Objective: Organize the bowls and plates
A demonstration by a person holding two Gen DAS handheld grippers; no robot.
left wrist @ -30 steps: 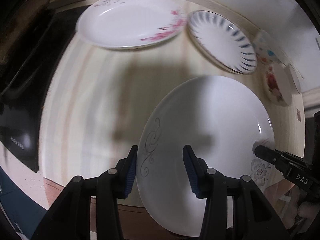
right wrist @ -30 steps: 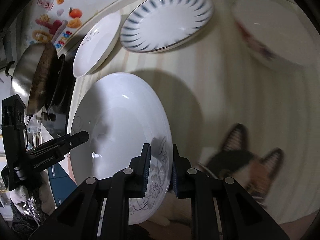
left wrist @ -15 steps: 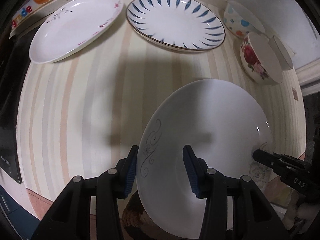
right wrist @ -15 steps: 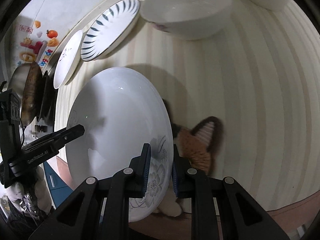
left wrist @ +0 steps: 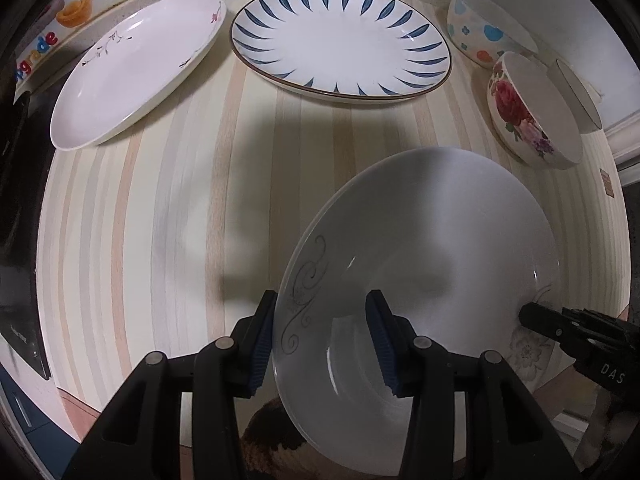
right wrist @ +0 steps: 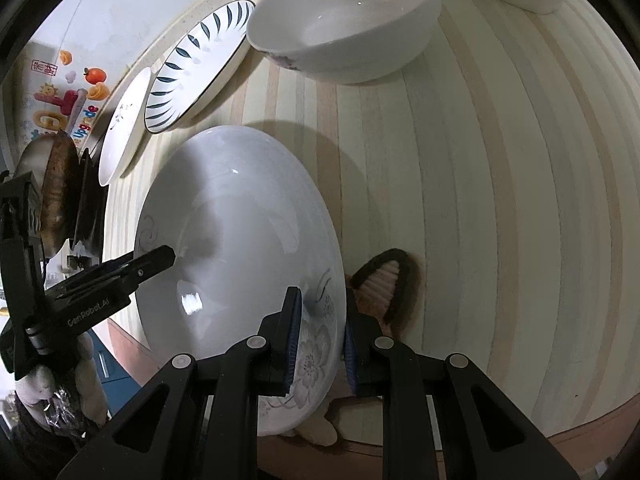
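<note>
Glossily white, the plate (left wrist: 440,240) bears grey floral scrollwork.

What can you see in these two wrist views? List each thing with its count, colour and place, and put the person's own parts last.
Held plate: one, white with grey floral print, above the striped counter, gripped on opposite rims.
Blue-petal plate: one, white and blue, back centre.
Blossom plate: one, white with pink sprigs, back left.
Rose bowl: one, white with red roses, back right.
Dotted bowl: one, white with blue and orange dots, behind the rose bowl.
Cat: one, brown-black ear showing below the counter edge.
Left gripper: black, blue pads, on the plate's rim.
Right gripper: same, clamping the floral rim.
</note>
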